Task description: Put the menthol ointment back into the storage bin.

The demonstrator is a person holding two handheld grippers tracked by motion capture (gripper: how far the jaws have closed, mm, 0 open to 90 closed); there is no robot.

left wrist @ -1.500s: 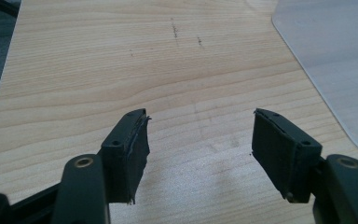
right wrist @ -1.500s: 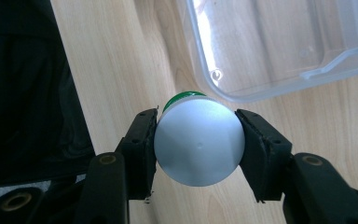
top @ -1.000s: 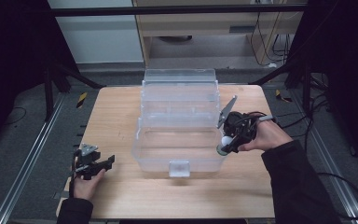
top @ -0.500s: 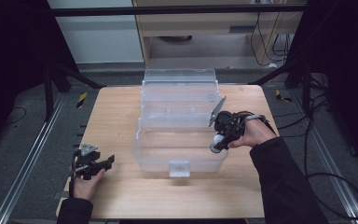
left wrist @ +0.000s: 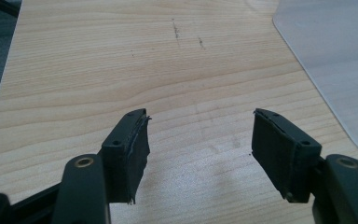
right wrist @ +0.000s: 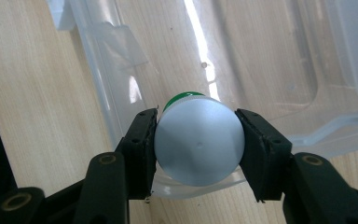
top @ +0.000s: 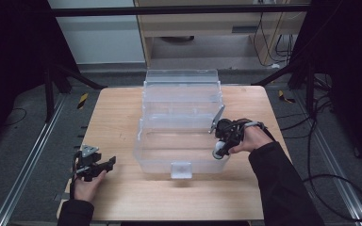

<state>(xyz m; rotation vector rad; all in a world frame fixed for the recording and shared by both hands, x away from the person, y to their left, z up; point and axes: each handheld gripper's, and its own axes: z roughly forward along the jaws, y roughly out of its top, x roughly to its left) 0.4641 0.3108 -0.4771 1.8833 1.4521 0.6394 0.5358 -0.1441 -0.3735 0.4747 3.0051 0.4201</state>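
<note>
A clear plastic box (top: pixel 143 146) with its lid open stands mid-table. My right gripper (top: pixel 219 149) hangs over the box's front right corner, shut on a small white bottle (right wrist: pixel 198 140) with a green end. In the right gripper view the bottle points down over the box's rim (right wrist: pixel 98 88), both pads pressing its sides. My left gripper (top: pixel 107 163) rests near the table's front left, open, with bare wood between its jaws. The left gripper view shows the gripper (left wrist: pixel 199 140) and a corner of the box (left wrist: pixel 335 70) at the far right.
The box's raised lid (top: pixel 181 77) stands at the back. The wooden table (top: pixel 118 117) has bare room left of the box and along the front edge. Cables (top: pixel 330 179) trail on the floor at the right, and metal rails (top: pixel 37 141) run along the left.
My right gripper has carried the bottle down and leftward, from beside the box's right edge to just over its front right corner. The left gripper has kept still.
</note>
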